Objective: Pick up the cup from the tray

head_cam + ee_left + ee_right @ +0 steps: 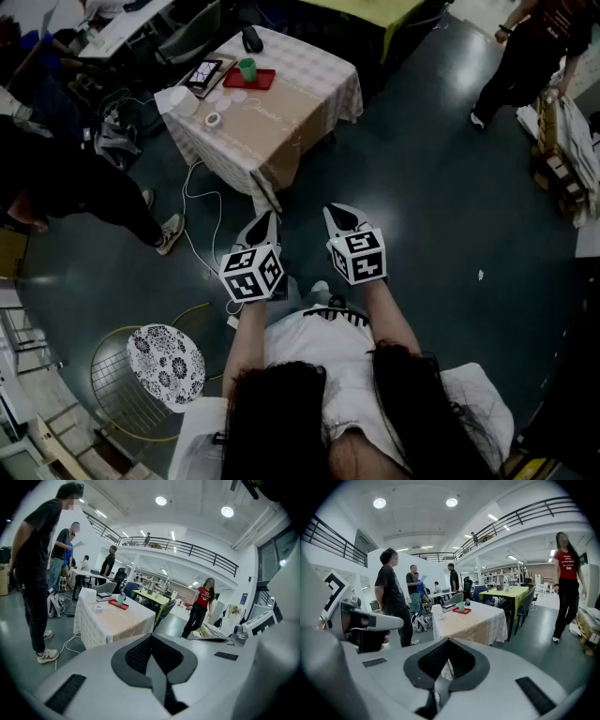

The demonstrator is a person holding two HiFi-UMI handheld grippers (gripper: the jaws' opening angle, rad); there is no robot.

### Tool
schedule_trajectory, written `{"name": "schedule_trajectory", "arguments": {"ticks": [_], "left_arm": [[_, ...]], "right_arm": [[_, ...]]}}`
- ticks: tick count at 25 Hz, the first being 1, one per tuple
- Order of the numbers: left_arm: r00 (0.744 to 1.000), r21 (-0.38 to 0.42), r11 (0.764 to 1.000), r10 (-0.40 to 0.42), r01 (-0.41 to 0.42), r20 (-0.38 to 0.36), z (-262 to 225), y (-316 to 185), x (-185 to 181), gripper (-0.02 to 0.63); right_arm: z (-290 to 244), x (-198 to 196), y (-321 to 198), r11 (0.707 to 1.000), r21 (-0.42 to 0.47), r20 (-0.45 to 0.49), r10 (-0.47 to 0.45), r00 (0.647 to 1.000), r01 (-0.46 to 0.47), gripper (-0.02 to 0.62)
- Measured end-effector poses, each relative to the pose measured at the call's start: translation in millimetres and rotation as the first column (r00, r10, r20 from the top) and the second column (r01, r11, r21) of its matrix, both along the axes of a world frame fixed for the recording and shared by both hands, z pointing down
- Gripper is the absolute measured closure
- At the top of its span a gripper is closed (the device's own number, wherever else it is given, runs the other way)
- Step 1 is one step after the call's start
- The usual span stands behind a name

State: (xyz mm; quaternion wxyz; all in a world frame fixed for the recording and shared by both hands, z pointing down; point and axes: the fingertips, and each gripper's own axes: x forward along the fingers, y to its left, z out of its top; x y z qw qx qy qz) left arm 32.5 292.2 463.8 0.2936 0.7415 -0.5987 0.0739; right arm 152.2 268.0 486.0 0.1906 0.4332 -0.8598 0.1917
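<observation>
A green cup (247,68) stands on a red tray (253,81) at the far side of a cloth-covered table (281,122). It also shows small and distant in the left gripper view as the cup (121,600) and in the right gripper view as the cup (461,606) on the tray (462,611). My left gripper (265,228) and right gripper (340,217) are held side by side over the floor, well short of the table. Both point toward it. The left gripper (151,639) and the right gripper (447,641) are shut with nothing between the jaws.
On the table lie a tablet (204,72), a tape roll (213,119) and a white box (178,98). A person in black (66,192) stands left of it, another person (525,56) at the far right. A white cable (192,202) trails on the floor. A wire stool (166,353) is near left.
</observation>
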Motion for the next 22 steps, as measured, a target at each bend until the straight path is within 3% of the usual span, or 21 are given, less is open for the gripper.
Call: {"name": "schedule_trajectory", "arguments": {"ticks": [13, 19, 22], "left_arm": [[1.0, 0.009, 1.0, -0.005, 0.005, 0.01, -6.1, -1.4, 8.2, 0.601], [1.0, 0.012, 1.0, -0.002, 0.002, 0.014, -5.3, -8.7, 8.2, 0.601], [1.0, 0.007, 1.0, -0.004, 0.004, 0.013, -3.5, -13.6, 6.1, 0.601]], "right_arm": [[-2.9, 6.2, -0.9, 1.0, 0.006, -0.008, -0.01, 1.0, 0.01, 0.584], [-7.4, 5.7, -11.7, 1.0, 0.026, 0.058, -0.01, 0.998, 0.008, 0.577], [-11.7, 4.2, -19.1, 1.0, 0.023, 0.09, -0.014, 0.996, 0.012, 0.505]]}}
